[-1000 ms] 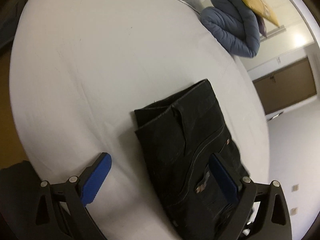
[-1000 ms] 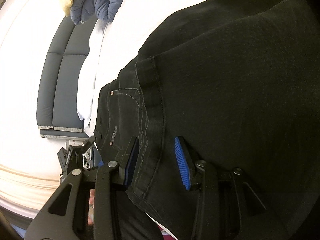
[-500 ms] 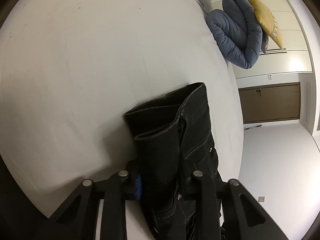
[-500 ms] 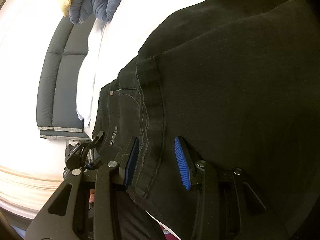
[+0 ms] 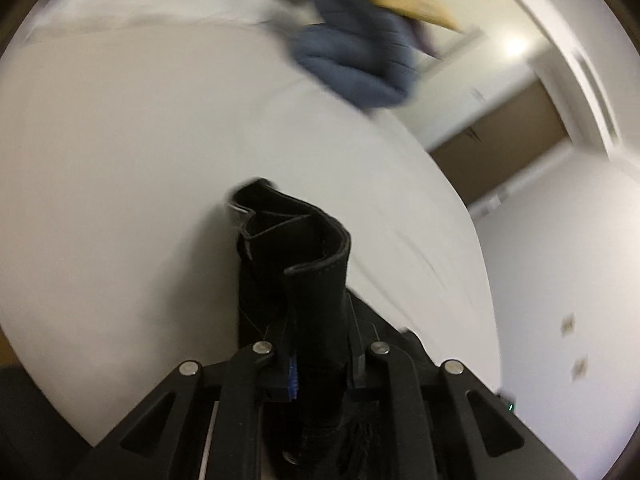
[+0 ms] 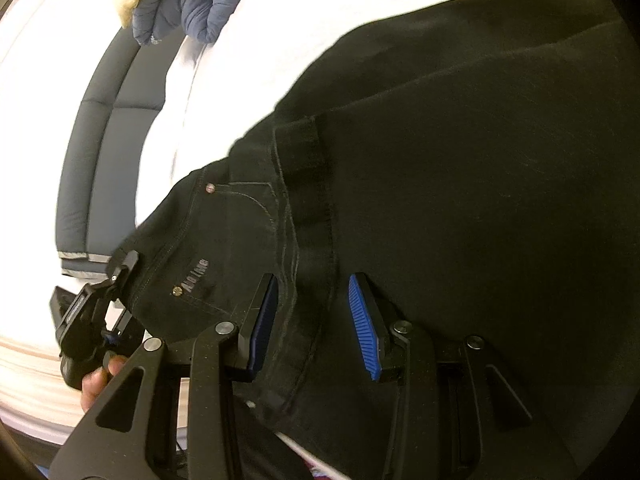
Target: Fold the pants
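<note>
Because the left hand-held gripper (image 5: 320, 364) is clamped on the waistband end of the black pants (image 6: 460, 180) lying on the white bed (image 5: 120, 168), that edge stands lifted, seemingly for folding, while the right hand-held gripper (image 6: 312, 320) straddles a seam with fingers apart.

Matt black denim pants (image 6: 460, 184) on smooth white cloth sheet (image 5: 120, 160).
</note>
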`<state>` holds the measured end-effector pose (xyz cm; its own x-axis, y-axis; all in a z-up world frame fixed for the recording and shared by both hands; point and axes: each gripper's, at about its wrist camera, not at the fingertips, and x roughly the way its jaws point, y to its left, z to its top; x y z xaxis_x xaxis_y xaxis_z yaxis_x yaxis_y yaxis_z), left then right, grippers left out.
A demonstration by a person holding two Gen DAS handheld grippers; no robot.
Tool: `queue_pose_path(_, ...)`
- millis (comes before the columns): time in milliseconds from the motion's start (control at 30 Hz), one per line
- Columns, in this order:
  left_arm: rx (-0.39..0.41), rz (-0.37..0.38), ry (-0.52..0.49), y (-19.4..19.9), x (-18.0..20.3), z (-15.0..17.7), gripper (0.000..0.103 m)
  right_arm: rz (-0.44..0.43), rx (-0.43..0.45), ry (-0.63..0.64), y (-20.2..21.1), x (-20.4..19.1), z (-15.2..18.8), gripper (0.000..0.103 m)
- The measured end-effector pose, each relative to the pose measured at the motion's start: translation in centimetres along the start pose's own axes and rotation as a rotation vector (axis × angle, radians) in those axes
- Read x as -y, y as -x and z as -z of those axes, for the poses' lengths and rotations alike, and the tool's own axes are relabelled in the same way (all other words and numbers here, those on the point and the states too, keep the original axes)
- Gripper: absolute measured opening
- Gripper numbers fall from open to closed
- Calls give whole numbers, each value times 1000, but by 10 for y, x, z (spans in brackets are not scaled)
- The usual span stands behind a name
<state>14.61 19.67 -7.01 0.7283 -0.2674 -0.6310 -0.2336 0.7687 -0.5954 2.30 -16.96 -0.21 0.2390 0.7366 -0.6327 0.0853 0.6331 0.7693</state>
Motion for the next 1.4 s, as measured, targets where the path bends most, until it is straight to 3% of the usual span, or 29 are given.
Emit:
queue_pose_path(67,3,7,-173,-1,45,17,16,-74,77,-11,29,0,-5,49)
queue_pose_path(133,-9,19,-298,-6,76,36,16,-112,176,3,67,0,-13,63)
queue_pose_path(200,-36,27,-410,-17,103,63,16,-164,214,12,95,0,-21,76)
queue_pose_path(400,-125,13,-681,-43,150,134,15,-203,143,136,125,-10,-25,80)
queue_pose_path(700,-144,-9,-910,-59,193,177,16,-70,28,116,94,5,-26,80)
queue_pose_path(767,-154,-14,-948,-61,198,188,16,20,64,172,95,3,-24,71)
queue_pose_path(800,-160,-11,-956,-62,199,191,16,36,71,188,97,4,-24,48)
queue_pose_path(833,-168,-4,-967,-64,202,195,16,39,66,181,100,8,-24,34)
queue_pose_path(933,-182,16,-1004,-67,209,205,16,98,101,200,114,20,-17,18)
queue_pose_path(1033,-204,50,-1051,-71,223,223,15,138,148,218,132,34,-6,17)
queue_pose_path(1200,-227,70,-1124,-85,237,239,16,55,183,118,153,87,-6,17)
queue_pose_path(1333,-253,58,-1138,-101,236,247,16,63,190,125,148,112,-9,18)
queue_pose_path(1400,-309,42,-1168,-112,230,255,22,74,177,120,144,124,-9,21)
